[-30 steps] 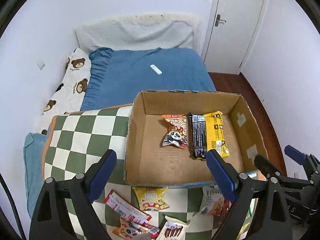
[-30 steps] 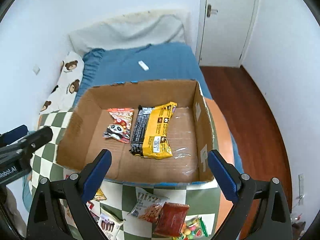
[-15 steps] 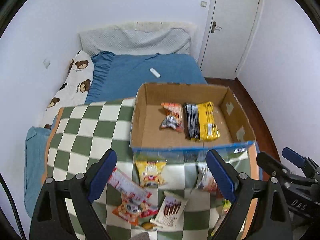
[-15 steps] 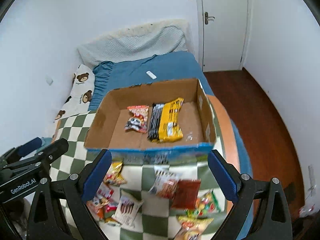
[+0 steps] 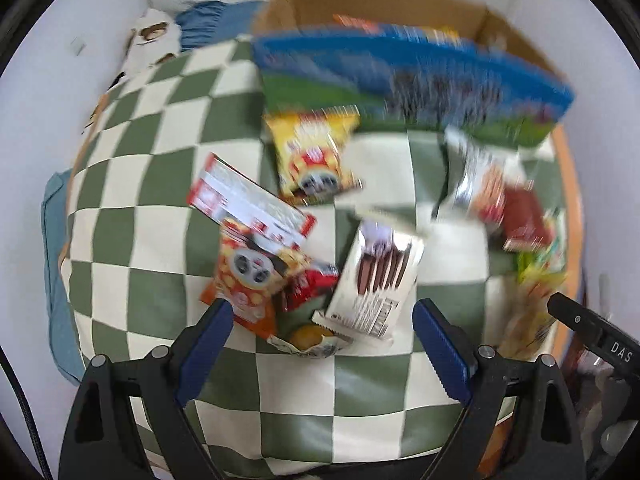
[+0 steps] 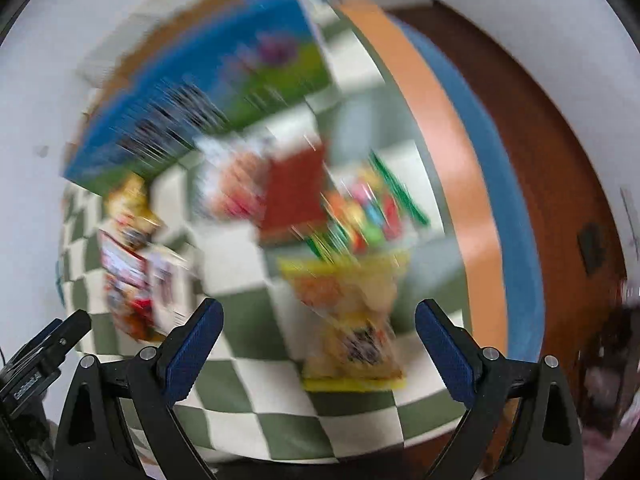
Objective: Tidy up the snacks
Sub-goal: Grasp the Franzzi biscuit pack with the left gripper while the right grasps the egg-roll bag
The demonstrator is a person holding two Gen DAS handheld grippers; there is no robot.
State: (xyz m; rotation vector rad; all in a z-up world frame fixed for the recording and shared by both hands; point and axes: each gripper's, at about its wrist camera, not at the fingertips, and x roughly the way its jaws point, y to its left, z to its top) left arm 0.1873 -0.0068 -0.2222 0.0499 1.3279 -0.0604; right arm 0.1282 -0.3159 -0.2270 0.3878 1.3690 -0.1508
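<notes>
Checked cloth (image 5: 132,280) w/ loose snack packs (image 5: 376,276) beside box (image 5: 400,64); left gripper (image 5: 320,316) & right gripper (image 6: 318,320) both apart, empty; overlapping packs: risk pinching two, imo

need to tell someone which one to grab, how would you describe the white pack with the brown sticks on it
Find the green and cream checkered cloth in front of the cardboard box. In the loose pile of snacks, the white pack lies between the left gripper's open fingers. It is the only white wrapper picturing a row of brown sticks; its neighbours are red, orange and yellow.
</notes>
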